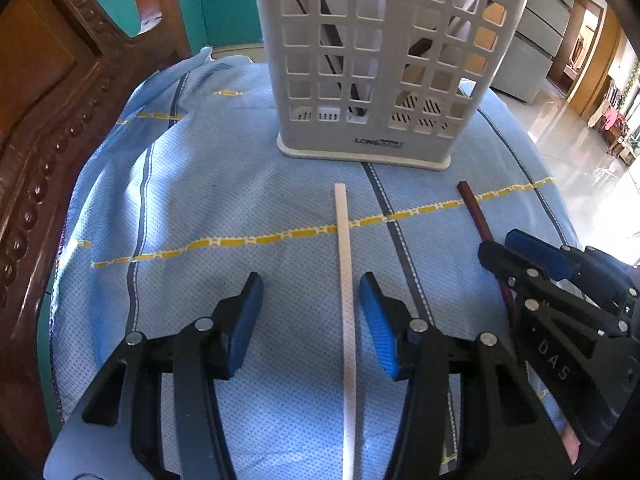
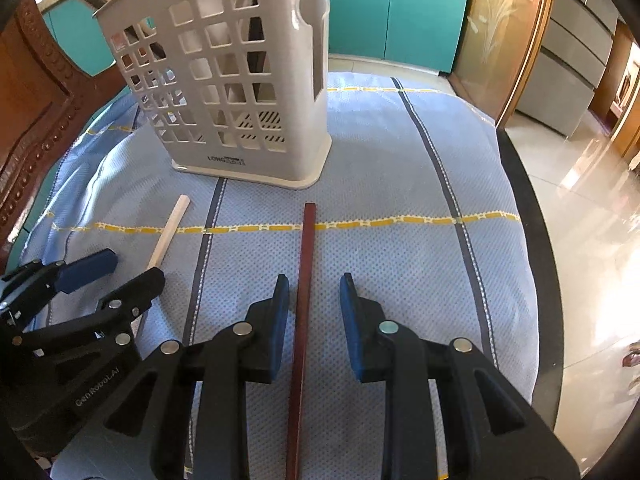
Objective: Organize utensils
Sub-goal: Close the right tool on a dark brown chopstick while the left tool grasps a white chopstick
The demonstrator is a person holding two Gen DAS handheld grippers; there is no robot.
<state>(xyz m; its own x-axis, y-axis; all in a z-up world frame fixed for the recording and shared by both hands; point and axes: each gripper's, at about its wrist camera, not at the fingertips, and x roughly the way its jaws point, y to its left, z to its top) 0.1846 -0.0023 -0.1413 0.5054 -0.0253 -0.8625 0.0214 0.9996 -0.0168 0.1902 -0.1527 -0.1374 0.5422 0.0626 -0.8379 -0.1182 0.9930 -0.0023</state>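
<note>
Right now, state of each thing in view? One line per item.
left gripper: open, straddling the white chopstick, not clamped.
right gripper: open, straddling the dark red chopstick, not clamped.
white chopstick: lying flat on the cloth, loose.
dark red chopstick: lying flat on the cloth, loose.
utensil holder: upright, already holding some dark sticks.
blue cloth: spread out, bunched at the far left.

Carved wooden chair back point(image 1: 44, 128), teal cabinets point(image 2: 400, 12), glossy sunlit floor tiles point(image 2: 592, 216), possibly marble.
</note>
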